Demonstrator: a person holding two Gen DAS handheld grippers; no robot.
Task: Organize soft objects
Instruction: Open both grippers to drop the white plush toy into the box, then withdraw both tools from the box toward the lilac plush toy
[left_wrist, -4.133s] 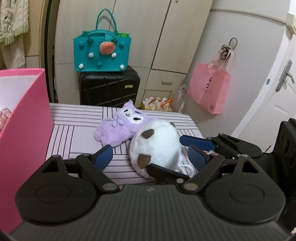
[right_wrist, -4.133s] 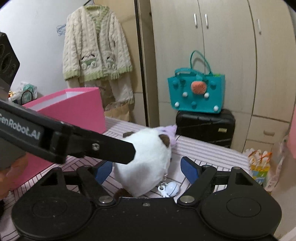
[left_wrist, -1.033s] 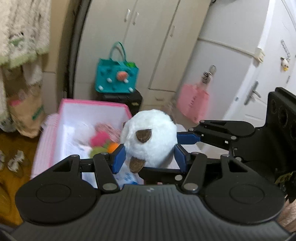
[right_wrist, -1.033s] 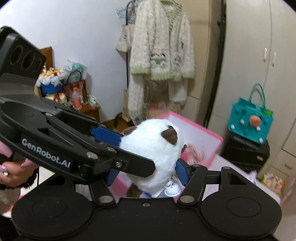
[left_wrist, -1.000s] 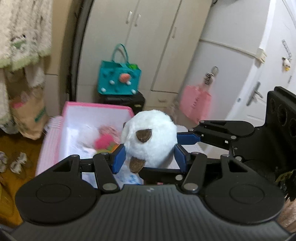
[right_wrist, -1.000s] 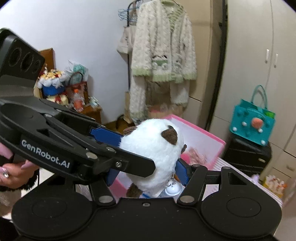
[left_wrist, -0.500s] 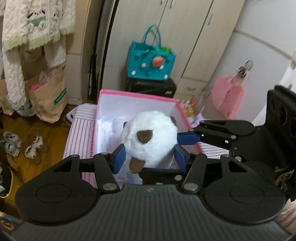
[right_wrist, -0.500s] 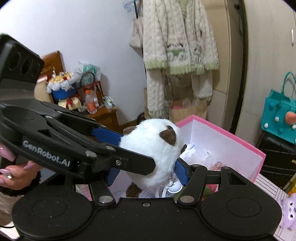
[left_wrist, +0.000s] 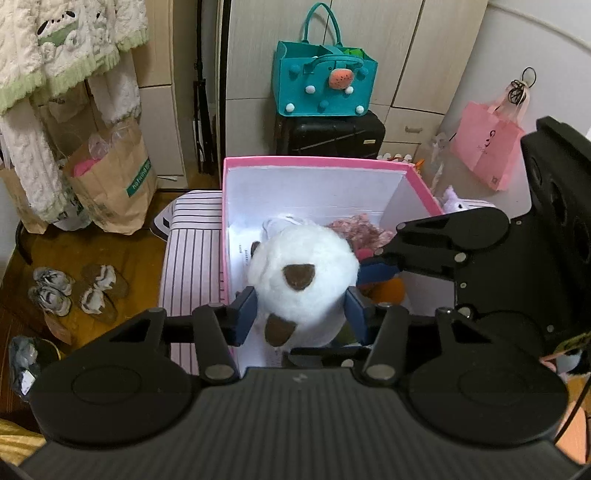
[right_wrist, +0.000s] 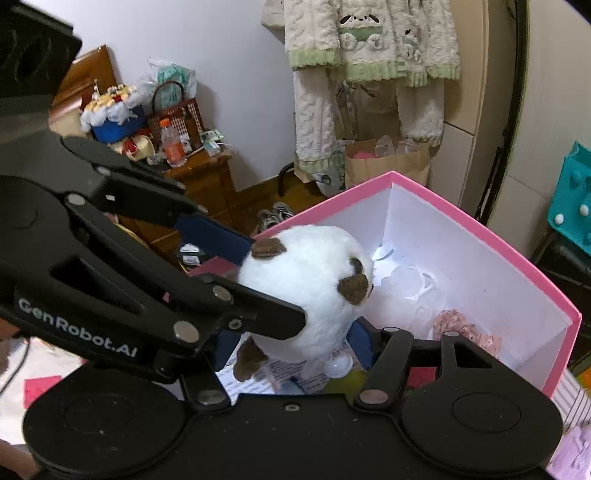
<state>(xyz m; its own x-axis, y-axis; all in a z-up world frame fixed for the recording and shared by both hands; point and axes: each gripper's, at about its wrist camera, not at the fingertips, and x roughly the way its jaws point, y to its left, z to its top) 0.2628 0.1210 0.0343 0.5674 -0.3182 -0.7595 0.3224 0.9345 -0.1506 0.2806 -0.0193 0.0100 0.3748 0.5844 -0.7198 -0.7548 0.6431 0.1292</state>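
Showing only rightward: wooden cabinet (right_wrist: 192, 177)

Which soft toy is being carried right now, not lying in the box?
The white plush with brown patches: both hand-held grippers clamp it above the pink box; the pink knit piece lies inside.

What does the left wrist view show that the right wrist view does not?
Only the left wrist view shows the black suitcase, the pink bag and an orange toy in the box. Only the right wrist view shows the wooden cabinet and the bottle on it. Both show the white plush, gripped by the left claw and the right claw over the pink box.
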